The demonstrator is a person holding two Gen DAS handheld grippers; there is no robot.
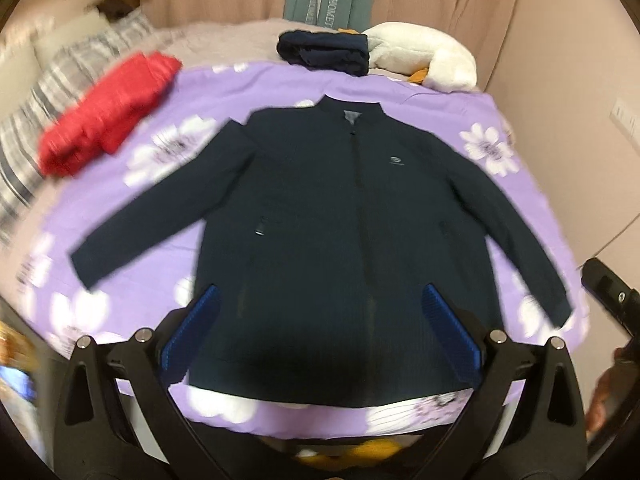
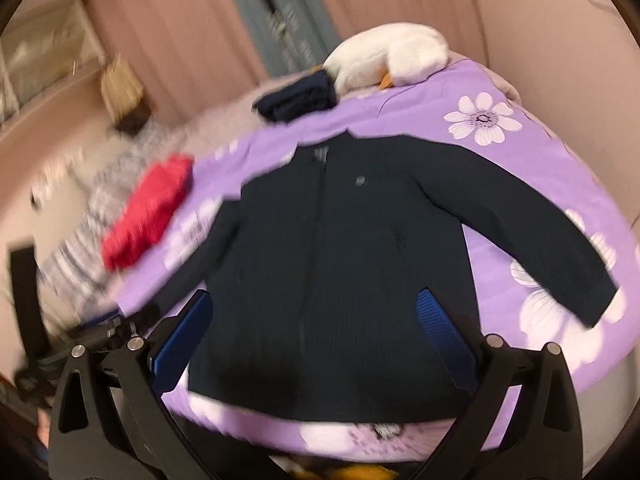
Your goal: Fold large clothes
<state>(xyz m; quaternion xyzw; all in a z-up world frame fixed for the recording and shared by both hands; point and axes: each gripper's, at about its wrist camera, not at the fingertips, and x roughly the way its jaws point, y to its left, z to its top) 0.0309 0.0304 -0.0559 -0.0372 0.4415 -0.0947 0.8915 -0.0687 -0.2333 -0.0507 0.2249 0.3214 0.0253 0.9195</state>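
Note:
A dark navy zip jacket (image 1: 320, 216) lies flat, front up, on the purple flowered bedspread (image 1: 460, 112), both sleeves spread out to the sides. It shows in the right wrist view as the same jacket (image 2: 332, 240). My left gripper (image 1: 320, 292) hangs open above the jacket's lower half, its blue pads (image 1: 192, 328) wide apart and holding nothing. My right gripper (image 2: 316, 300) is also open over the hem area, with blue pads (image 2: 444, 332) empty. The right gripper's black body (image 1: 612, 300) shows at the right edge of the left wrist view.
A folded red garment (image 1: 108, 108) lies at the left of the bed. A folded dark garment (image 1: 324, 52) and a white plush toy (image 1: 428, 56) sit at the far edge. Striped pillows (image 1: 36, 120) are at the left, pink curtains behind.

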